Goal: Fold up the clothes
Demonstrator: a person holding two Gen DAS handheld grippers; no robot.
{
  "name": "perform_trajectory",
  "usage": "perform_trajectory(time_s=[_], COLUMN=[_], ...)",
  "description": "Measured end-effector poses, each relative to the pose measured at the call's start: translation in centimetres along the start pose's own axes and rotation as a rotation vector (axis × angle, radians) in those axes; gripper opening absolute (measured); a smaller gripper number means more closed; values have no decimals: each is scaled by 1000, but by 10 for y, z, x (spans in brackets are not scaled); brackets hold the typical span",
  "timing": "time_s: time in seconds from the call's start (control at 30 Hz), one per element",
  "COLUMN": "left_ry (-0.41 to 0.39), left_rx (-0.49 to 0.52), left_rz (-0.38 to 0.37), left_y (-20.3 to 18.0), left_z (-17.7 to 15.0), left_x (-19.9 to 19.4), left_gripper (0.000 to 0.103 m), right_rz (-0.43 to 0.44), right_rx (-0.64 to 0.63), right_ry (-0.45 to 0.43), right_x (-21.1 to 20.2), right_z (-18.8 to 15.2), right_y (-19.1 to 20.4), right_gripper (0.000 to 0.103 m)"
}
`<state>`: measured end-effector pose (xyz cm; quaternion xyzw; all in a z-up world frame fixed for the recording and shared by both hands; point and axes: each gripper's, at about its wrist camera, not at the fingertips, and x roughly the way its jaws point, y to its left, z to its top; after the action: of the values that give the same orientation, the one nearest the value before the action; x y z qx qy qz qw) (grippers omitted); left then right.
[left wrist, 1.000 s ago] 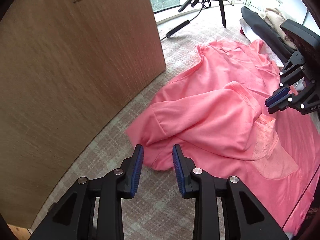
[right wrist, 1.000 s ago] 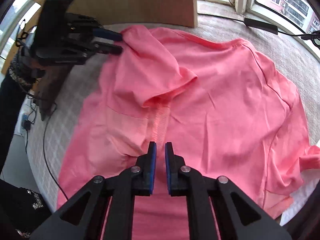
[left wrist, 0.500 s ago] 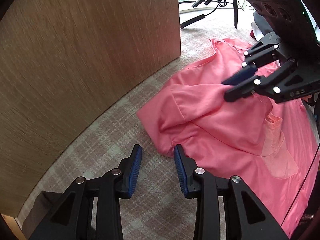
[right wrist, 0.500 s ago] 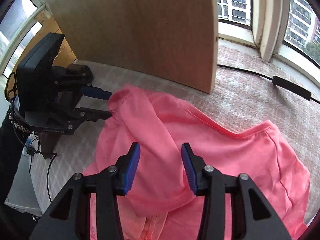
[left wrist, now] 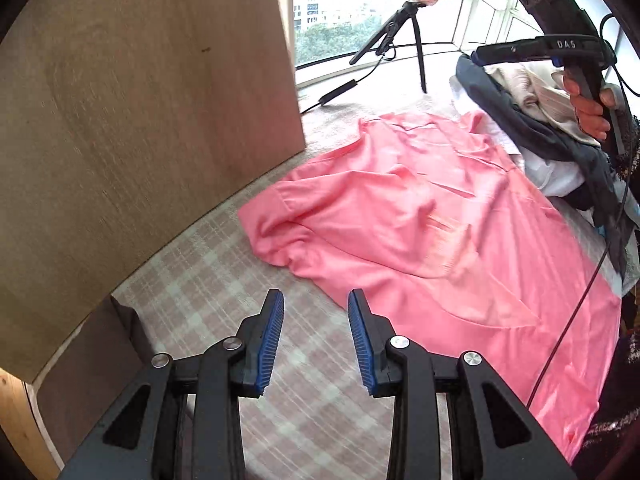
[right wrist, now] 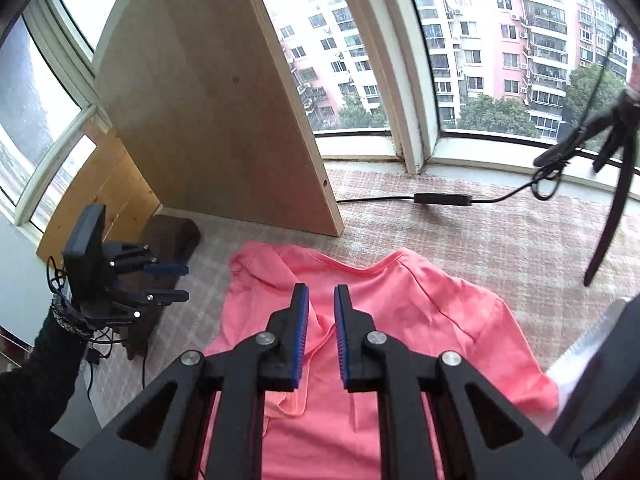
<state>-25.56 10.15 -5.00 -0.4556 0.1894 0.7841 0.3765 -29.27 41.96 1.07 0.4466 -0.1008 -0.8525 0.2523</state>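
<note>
**Between folds, both grippers empty**

My left gripper hangs open over the checked cloth-covered bench; my right gripper is open above the crumpled pink short-sleeved shirt. One sleeve looks folded in. Next I'd pinch the near hem.

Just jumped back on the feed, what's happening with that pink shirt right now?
The pink shirt lies spread on the checked cover, one sleeve folded over its body. Neither gripper holds it. The left gripper is open above bare cover, short of the shirt's edge. The right gripper is open and raised over the shirt. A pile of other clothes sits beside it.
</note>
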Motion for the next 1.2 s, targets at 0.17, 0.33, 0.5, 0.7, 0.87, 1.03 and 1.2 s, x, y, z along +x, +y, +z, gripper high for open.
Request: perform_trajectory(time_s=[0.17,0.33,0.5,0.7,0.87,1.03,1.2], left_ry=[-20,-14,7,30,43,75,93], left_rx=[23,28,22,-40,-65,-94,-203], left_rz=[-77,-163,-184,-244,-254,-213,-74], left_y=[-63,-134,-222,-345,-451,-514,-515], left_z=[-24,-44,-65,-77,-75,-64,-62], left_x=[-27,-36,-45,-36,-11,33,58], left_gripper=[32,32,32,32,35,40,37], right_rz=[-61,-82,-5,120,154,163,134], right_rx=[80,155,135,42,-5,-89,-136], right_ry=[-110,-116,-143,-148,-137,11,136], right_x=[-114,-170,-215,-260,-286,-225,-156], right_z=[-65,-121,-133,-124,-115,-110,-100], right_y=[-11,-31,-35,-45,-63,-55,-48], right_gripper=[36,36,36,36,37,37,37])
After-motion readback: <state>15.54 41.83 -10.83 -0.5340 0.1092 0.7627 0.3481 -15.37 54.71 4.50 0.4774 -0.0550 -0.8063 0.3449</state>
